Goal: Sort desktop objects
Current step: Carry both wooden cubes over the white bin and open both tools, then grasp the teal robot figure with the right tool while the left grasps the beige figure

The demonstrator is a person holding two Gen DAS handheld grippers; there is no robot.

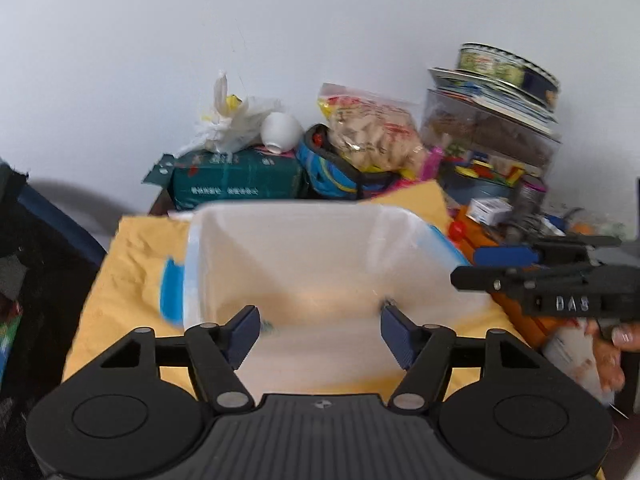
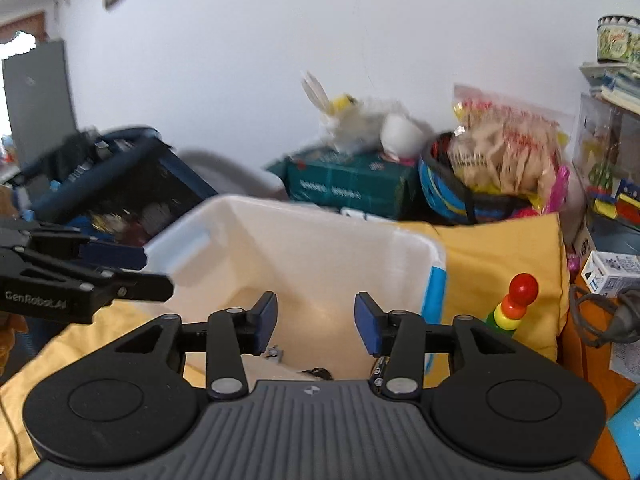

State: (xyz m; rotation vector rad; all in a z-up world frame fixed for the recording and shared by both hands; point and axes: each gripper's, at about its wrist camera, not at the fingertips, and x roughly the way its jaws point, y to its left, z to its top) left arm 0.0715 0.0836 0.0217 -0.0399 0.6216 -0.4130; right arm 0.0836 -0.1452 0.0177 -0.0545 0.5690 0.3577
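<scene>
A translucent white storage bin (image 1: 320, 264) with blue clip handles stands on a yellow cloth (image 1: 132, 264). My left gripper (image 1: 320, 332) is open and empty, held over the bin's near side. My right gripper (image 2: 316, 322) is open and empty, also over the bin (image 2: 320, 248). Small dark items (image 2: 316, 372) lie at the bin's bottom near the right gripper. Each gripper shows in the other's view: the right one (image 1: 492, 268) at the bin's right, the left one (image 2: 120, 268) at its left. A red, orange, yellow and green stacking toy (image 2: 514, 304) stands right of the bin.
Against the white wall stand a green box (image 1: 240, 180), a white plastic bag (image 1: 228, 124), a white bowl (image 1: 280, 130), a snack bag (image 1: 372, 132) in a blue basket, and a clear box (image 1: 492, 136) under books and a tin. A dark blue crate (image 2: 116, 184) stands left. A small white box (image 2: 612, 272) lies right.
</scene>
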